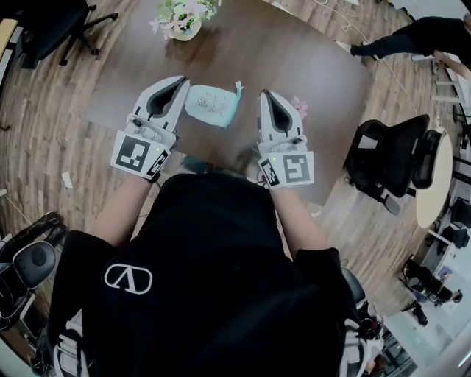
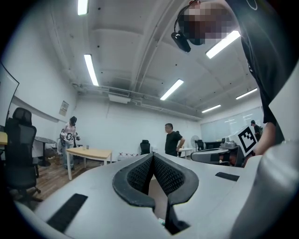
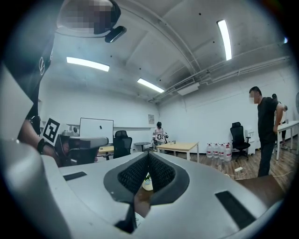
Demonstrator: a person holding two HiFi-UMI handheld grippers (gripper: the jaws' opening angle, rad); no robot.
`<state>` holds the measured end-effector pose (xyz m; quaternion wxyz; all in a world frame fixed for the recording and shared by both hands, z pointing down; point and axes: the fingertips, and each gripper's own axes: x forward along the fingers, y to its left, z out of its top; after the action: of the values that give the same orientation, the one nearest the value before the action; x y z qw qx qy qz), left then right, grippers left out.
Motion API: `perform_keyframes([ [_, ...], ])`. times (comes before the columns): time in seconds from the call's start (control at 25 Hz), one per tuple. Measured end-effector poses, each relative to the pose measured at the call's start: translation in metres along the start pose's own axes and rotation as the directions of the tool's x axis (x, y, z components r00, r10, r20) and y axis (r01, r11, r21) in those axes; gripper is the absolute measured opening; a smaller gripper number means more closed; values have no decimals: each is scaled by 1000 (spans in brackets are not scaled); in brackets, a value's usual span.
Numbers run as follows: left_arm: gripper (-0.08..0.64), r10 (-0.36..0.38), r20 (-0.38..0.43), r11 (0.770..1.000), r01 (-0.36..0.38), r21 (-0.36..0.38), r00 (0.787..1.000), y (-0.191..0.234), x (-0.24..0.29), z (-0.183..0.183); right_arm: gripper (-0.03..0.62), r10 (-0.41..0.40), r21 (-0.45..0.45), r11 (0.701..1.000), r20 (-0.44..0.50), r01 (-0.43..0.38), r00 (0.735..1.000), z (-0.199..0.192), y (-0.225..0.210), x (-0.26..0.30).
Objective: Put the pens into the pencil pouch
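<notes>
A pale mint pencil pouch (image 1: pixel 212 105) lies on the brown table (image 1: pixel 324 81), between my two grippers. My left gripper (image 1: pixel 182 80) hovers just left of the pouch with its jaws shut and nothing in them. On the pouch's right side, my right gripper (image 1: pixel 264 94) is likewise shut and empty. In the left gripper view the left gripper (image 2: pixel 153 157) points level across the room with its black pads (image 2: pixel 140 175) pressed together. The right gripper (image 3: pixel 148 154) looks the same in its own view. I see no pens in any view.
A flower pot (image 1: pixel 184 20) stands at the table's far edge and shows under the right gripper's shut jaws (image 3: pixel 147 183). A small pink object (image 1: pixel 299 107) lies right of the right gripper. A black office chair (image 1: pixel 394 158) stands at the right. People (image 2: pixel 173 140) stand in the room.
</notes>
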<state>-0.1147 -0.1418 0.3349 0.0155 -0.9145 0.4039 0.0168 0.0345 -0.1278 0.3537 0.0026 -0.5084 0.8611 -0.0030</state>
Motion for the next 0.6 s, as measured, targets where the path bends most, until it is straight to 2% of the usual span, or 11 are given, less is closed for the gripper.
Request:
perform_keyframes([
  [0.24,2,2,10,1000,-2,-13,1000,-4,1,1,-2,-17,-29,999,-15,16,1000,-4,-1,-1],
  [0.6,2,16,11,1000,-17,13,1000,-3,0,1,-2,-45,-45,998,-8,45,999,-4,-6,-7],
])
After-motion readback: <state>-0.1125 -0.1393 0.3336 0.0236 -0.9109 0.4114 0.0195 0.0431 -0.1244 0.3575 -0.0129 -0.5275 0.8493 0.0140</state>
